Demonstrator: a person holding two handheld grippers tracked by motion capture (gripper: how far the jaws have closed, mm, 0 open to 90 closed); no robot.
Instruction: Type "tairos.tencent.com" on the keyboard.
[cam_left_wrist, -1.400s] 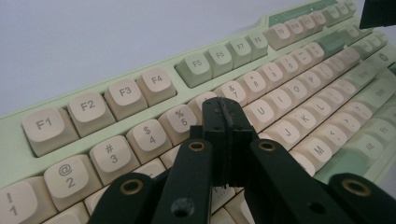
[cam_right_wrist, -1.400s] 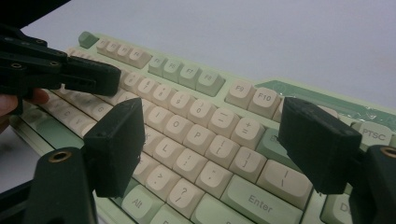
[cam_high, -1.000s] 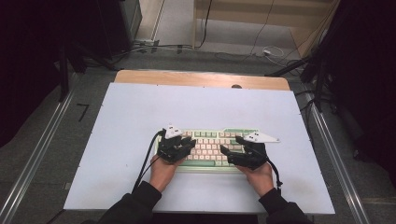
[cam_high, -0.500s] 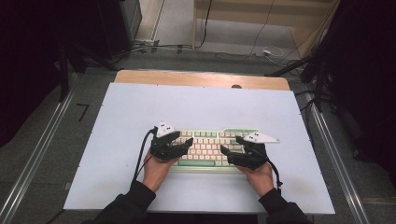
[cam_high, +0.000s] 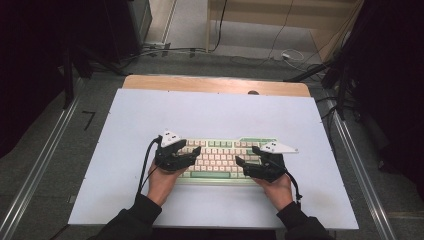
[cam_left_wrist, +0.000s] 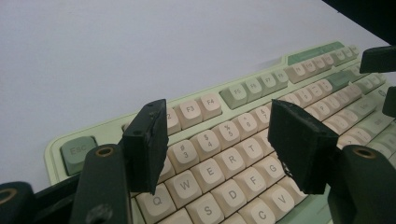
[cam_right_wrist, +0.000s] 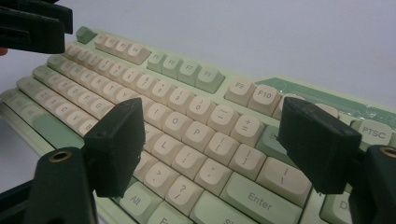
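A pale green keyboard (cam_high: 220, 152) with cream keys lies on the white table (cam_high: 210, 115), near its front edge. My left gripper (cam_high: 192, 152) hovers over the keyboard's left end. Its jaws have just been opening, and in the left gripper view this gripper (cam_left_wrist: 219, 140) stands open above the number and letter rows (cam_left_wrist: 224, 158), gripping nothing. My right gripper (cam_high: 242, 162) hangs over the right half of the keys. In the right gripper view it (cam_right_wrist: 210, 140) is open wide above the keys near Enter (cam_right_wrist: 254, 196), with no key held.
A wooden strip (cam_high: 215, 84) edges the table's far side. Metal rails (cam_high: 40, 165) run along both sides of the table. Cables (cam_high: 280, 50) lie on the floor beyond it. Dark equipment stands at the far left and right.
My left gripper has shifted slightly to the left over the keyboard and its jaws stand wider apart. The right gripper has kept still.
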